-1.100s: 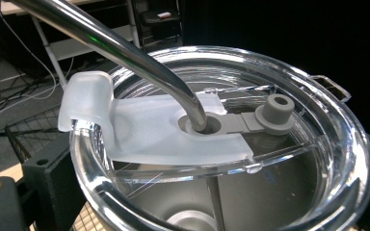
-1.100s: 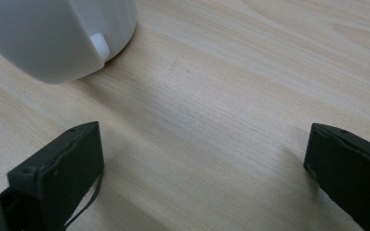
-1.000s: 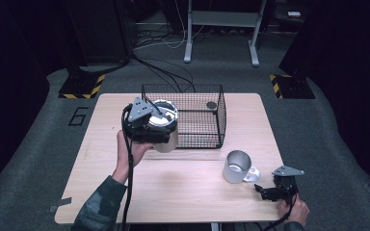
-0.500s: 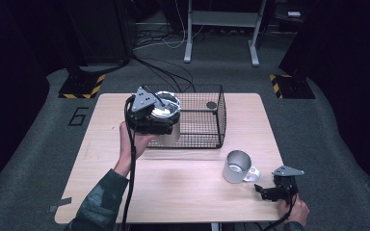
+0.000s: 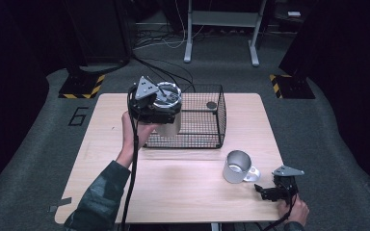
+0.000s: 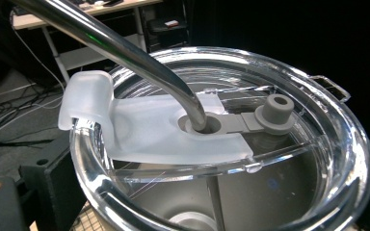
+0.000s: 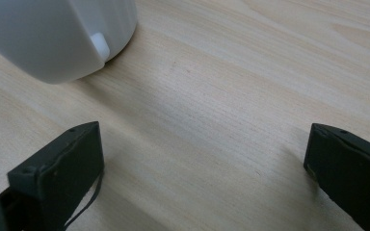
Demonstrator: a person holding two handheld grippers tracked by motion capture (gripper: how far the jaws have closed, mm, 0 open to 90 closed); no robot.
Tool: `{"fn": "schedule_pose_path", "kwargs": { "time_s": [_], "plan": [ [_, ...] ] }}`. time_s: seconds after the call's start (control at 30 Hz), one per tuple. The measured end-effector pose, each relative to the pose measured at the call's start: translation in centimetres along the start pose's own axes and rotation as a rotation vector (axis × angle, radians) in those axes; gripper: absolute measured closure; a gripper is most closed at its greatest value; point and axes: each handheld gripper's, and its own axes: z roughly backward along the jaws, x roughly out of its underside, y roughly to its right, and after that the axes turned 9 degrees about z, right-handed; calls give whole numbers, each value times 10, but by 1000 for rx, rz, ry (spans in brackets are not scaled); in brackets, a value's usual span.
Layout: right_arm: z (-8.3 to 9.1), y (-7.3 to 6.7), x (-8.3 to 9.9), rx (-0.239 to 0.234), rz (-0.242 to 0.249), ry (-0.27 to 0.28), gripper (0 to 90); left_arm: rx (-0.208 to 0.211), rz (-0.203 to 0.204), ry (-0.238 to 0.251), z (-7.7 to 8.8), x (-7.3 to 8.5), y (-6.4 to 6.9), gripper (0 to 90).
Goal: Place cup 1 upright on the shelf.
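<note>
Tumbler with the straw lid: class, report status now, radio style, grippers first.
Left gripper shut on tumbler, held over wire basket corner. Right gripper open, low on table beside mug. Nothing obstructing.

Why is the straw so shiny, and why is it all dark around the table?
In the left gripper view, the metal straw and clear lid catch bright glare. In the high view, light falls on the table while the floor fades to black. In the right gripper view, the mug looks soft, slightly blurred.

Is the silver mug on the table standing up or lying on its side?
Standing upright. In the high view the silver mug shows its round open mouth facing up, its handle sticking out toward the right gripper.
</note>
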Motion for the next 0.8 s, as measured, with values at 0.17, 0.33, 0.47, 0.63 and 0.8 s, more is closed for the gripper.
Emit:
{"fn": "schedule_pose_path", "kwargs": {
  "time_s": [0.17, 0.33, 0.47, 0.63, 0.8],
  "plan": [
    [0, 0, 0, 0, -1, 0, 0, -13, 9, -4, -11, -5, -5, 38],
    [0, 0, 0, 0, 0, 0, 0, -21, 12, -2, -18, -8, -9, 38],
    [0, 0, 0, 0, 1, 1, 0, -35, 9, -3, -25, -8, -11, 38],
    [0, 0, 0, 0, 1, 1, 0, -43, 30, -13, -34, -6, -18, 38],
    [0, 0, 0, 0, 1, 1, 0, -63, 35, -19, -41, -5, -25, 38]
  ]
}}
